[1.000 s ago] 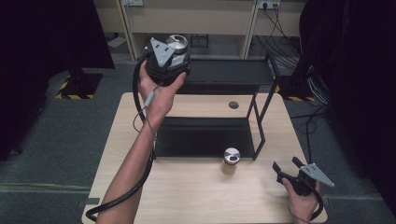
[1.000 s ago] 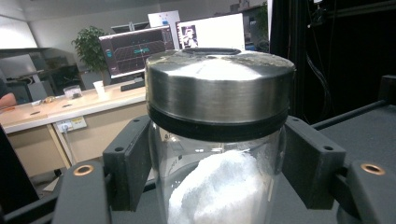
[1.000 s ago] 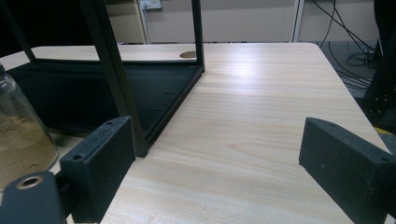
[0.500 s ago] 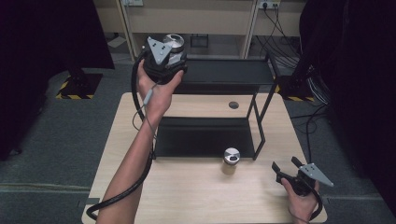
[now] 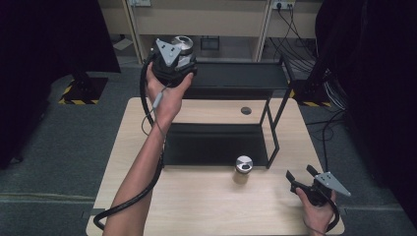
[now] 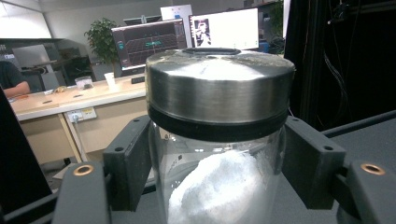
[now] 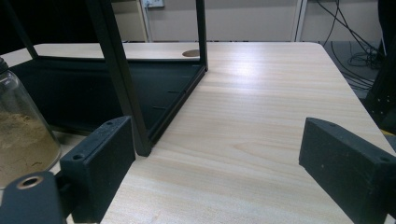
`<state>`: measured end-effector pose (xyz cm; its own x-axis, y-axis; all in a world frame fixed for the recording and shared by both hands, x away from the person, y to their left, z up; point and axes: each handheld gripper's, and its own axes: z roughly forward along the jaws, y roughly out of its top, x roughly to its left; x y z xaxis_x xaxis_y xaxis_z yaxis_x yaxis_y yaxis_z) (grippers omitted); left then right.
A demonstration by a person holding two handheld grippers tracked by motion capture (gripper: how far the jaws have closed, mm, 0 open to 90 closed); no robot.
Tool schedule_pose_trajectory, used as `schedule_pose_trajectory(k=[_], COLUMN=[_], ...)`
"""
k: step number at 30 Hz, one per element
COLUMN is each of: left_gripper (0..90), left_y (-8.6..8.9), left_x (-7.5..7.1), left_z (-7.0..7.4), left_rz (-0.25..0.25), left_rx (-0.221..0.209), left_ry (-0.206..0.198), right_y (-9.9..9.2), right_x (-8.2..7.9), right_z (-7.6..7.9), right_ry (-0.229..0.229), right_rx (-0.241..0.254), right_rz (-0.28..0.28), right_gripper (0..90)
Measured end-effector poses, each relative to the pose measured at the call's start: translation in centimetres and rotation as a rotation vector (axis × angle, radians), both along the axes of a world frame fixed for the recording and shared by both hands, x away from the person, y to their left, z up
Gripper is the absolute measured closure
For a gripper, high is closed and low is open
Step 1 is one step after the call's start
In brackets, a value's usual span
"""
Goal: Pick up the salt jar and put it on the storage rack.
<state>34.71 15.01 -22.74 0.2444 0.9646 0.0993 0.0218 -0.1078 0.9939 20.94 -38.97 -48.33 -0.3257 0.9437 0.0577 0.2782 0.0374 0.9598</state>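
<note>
My left gripper [image 5: 181,49] is raised at the left end of the black shelf's top level [image 5: 241,76], shut on a glass jar [image 6: 217,158] with a metal lid [image 5: 181,45] and white powder inside. In the left gripper view both pads [image 6: 128,163] press the jar's sides just under the lid. A second jar [image 5: 243,168] with a metal lid stands on the table in front of the shelf; it holds brown powder [image 7: 21,140]. My right gripper [image 5: 301,178] rests low at the table's front right, open, with nothing between its jaws.
The black two-level shelf [image 5: 216,142] stands across the middle of the wooden table [image 5: 206,206]; its front right leg [image 7: 121,79] rises just ahead of my right gripper. A cable hole [image 5: 246,110] lies behind the shelf. A cable [image 5: 142,196] trails along the left forearm.
The left hand has shifted the held jar slightly up and back at the shelf's top left end. The right gripper and the jar on the table have stayed put.
</note>
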Motion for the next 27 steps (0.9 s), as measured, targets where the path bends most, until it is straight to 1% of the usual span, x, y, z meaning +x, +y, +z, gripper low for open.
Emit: schedule_pose_trajectory(k=[6,8,10,11,13,15,18,20,27], left_gripper=[30.3,30.3,30.3,30.3,30.2,30.2,30.2,30.2,30.2], left_y=[0.0,0.2,0.6,0.7,0.5,0.6,0.7,0.7,0.8], left_x=[0.2,0.3,0.5,0.5,0.5,0.5,0.5,0.5,0.6], left_z=[-0.2,-0.4,-0.6,-0.8,-0.8,-0.9,-0.9,-1.2,-1.4], left_rz=[0.002,-0.001,-0.011,-0.013,-0.006,-0.007,-0.011,-0.012,-0.018], left_rx=[-0.025,-0.05,-0.096,-0.103,-0.089,-0.096,-0.097,-0.1,-0.104], left_ry=[0.006,0.008,0.015,0.011,0.007,0.005,0.006,-0.003,-0.012], right_y=[0.0,0.0,0.1,0.1,0.1,0.1,0.1,0.1,0.1], right_x=[0.0,0.0,0.0,0.1,0.1,0.1,0.1,0.1,0.1], right_z=[0.0,0.0,0.0,0.0,0.1,0.1,0.1,0.1,0.1], right_ry=[0.0,0.001,0.001,0.002,0.003,0.003,0.003,0.004,0.004], right_rx=[-0.002,-0.003,-0.003,-0.004,-0.006,-0.006,-0.006,-0.005,-0.004], right_rz=[0.0,0.001,0.002,0.002,0.004,0.003,0.004,0.004,0.004], right_gripper=[10.8,10.8,10.9,10.8,10.9,10.9,10.9,10.8,10.8])
